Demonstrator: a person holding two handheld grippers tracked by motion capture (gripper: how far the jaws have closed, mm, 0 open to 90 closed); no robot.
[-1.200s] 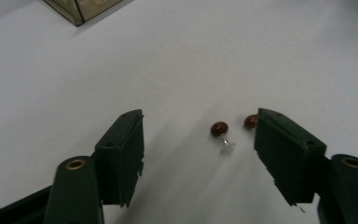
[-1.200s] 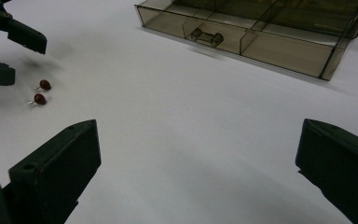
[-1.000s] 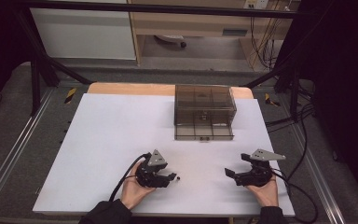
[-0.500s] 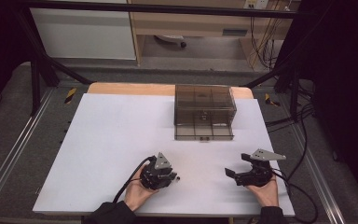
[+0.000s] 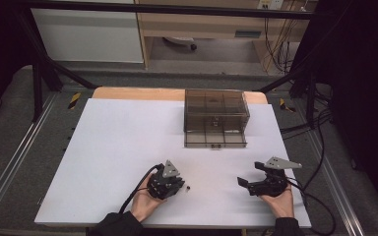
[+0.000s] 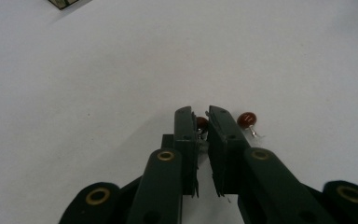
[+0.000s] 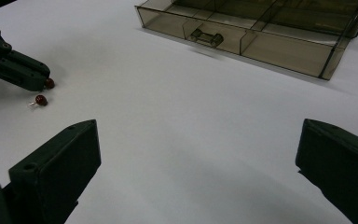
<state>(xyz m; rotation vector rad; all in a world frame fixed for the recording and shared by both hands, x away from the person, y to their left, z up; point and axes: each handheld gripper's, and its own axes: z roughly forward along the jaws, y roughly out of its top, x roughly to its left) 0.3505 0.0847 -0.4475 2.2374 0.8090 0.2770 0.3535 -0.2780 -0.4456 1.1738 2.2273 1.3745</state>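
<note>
My high cam sits above the near edge, looking fwd/down over the whole white table (image 5: 113, 147). L gripper cam: v. close, low. R gripper cam: low, facing the drawer box (image 7: 261, 32); both share it w/ high cam.

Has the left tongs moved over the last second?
Barely: the left tongs turned slightly toward the table's near edge, judged against the drawer box, which stayed put.

Matt white sheet over the table (image 5: 108, 147), smooth, with bare wood along its far edge. The drawer box (image 5: 216, 110) is smoky see-through plastic, glossy. Two small beads (image 6: 247, 119), shiny dark red, on thin wire. The left gripper (image 6: 203, 122) is matt dark plastic with brass-coloured rivets.
</note>
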